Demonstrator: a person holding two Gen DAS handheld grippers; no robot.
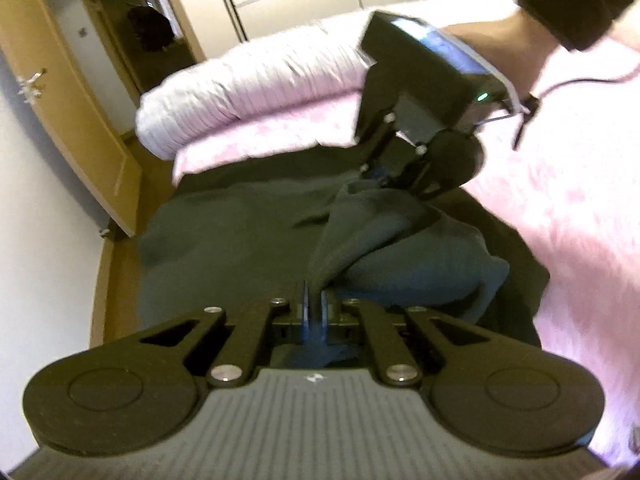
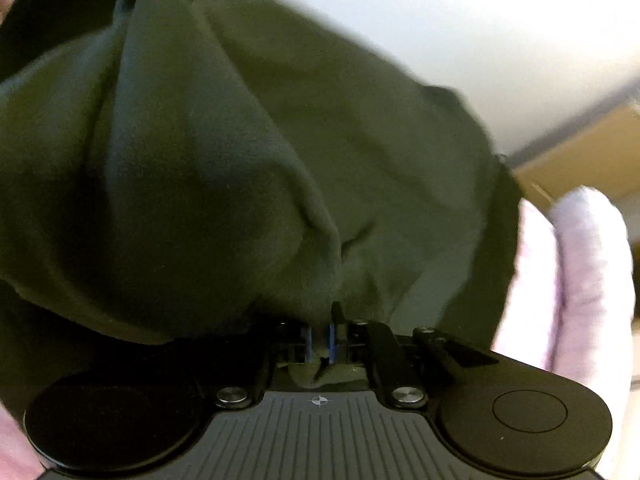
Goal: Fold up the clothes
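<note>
Left gripper (image 1: pixel 314 308): closed tight on a pulled-up ridge of the dark green garment (image 1: pixel 248 248); blue pads nearly meeting around the cloth, seen from the left wrist view.

Right gripper (image 1: pixel 384 178): in the left wrist view, tilted down over the far part of the garment, fingertips pinching a bunched peak of fabric; held by a bare forearm (image 1: pixel 512 36) with a dark sleeve above. In its own view (image 2: pixel 319 340), blue pads narrow with green cloth wedged between them.

Dark green garment (image 2: pixel 240 160): spread flat over the near end of the bed, reaching its left edge; a taut fold stretched between the two grippers, with a rumpled mound on the right side. Fills most of the right wrist view, hanging in draped folds.

Bed cover (image 1: pixel 580 220): pink, fuzzy, under the garment and along its right side.

Rolled duvet (image 1: pixel 248 92): pale lilac, ribbed, lying across the bed beyond the garment, apart from it.

Wooden door (image 1: pixel 68 120): left of the bed, standing open against a white wall.

Cable (image 1: pixel 576 80): thin, dark, trailing from the right gripper across the pink cover.
</note>
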